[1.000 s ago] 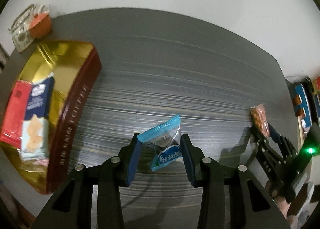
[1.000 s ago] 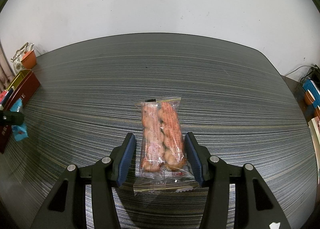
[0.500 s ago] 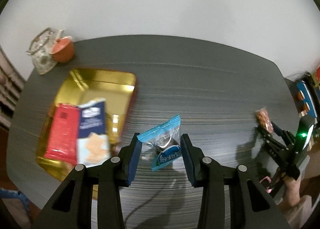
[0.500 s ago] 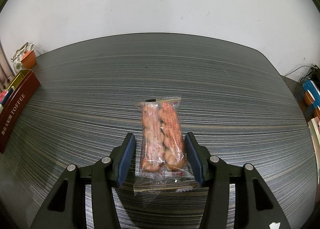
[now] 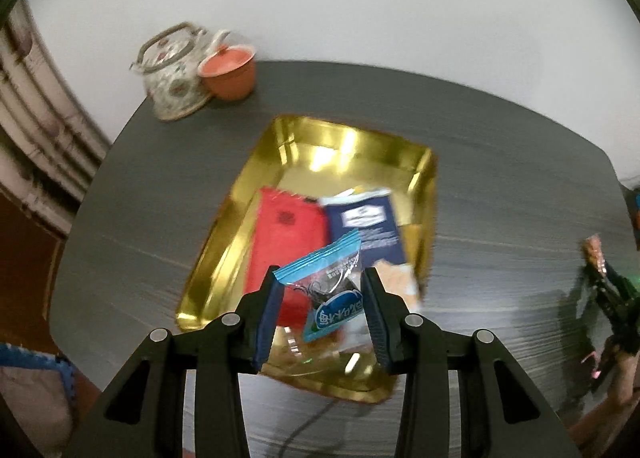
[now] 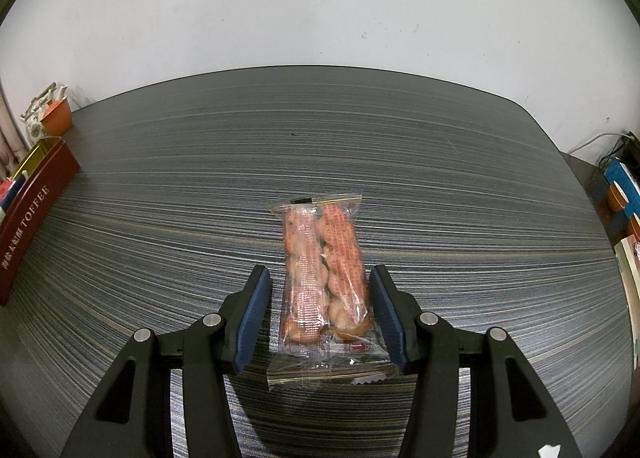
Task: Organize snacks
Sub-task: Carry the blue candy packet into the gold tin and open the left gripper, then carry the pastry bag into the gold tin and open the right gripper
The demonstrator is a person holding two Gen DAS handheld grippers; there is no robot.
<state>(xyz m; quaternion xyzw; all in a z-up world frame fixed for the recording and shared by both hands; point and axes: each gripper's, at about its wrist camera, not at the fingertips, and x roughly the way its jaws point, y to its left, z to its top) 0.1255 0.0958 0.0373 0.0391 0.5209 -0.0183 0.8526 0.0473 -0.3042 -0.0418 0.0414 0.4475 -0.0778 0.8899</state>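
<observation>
Between the blue pads of our left gripper [image 5: 322, 312] hangs a small blue snack sachet [image 5: 330, 290], pinched by its sides and clear of any surface. We hold it this way, we judge, so it can be dropped straight down. Right beneath it lies the gold tin [image 5: 344, 149], open and shallow, its walls there to keep the packets together. Inside the tin already lie a red packet [image 5: 288, 234] and a navy biscuit packet [image 5: 366, 223], side by side and flat, leaving bare gold floor at the far end. The view is smeared, so we cannot tell exactly which spot the sachet hangs over.

Farther off, at the table's back corner, a floral teapot [image 5: 174, 73] and an orange cup [image 5: 228, 71] stand touching, well apart from the tin.

Over on our right side, the right gripper [image 6: 320, 312] frames a clear bag of orange-pink crackers [image 6: 324, 270] lengthwise. The right pad sits against the bag's edge, while a narrow gap shows at the left pad, so we cannot tell whether the bag is truly clamped or only straddled. It appears to rest on the striped table [image 6: 160, 217], waiting its turn. Far left in that view sits the tin's dark red side, lettered TOFFEE.
</observation>
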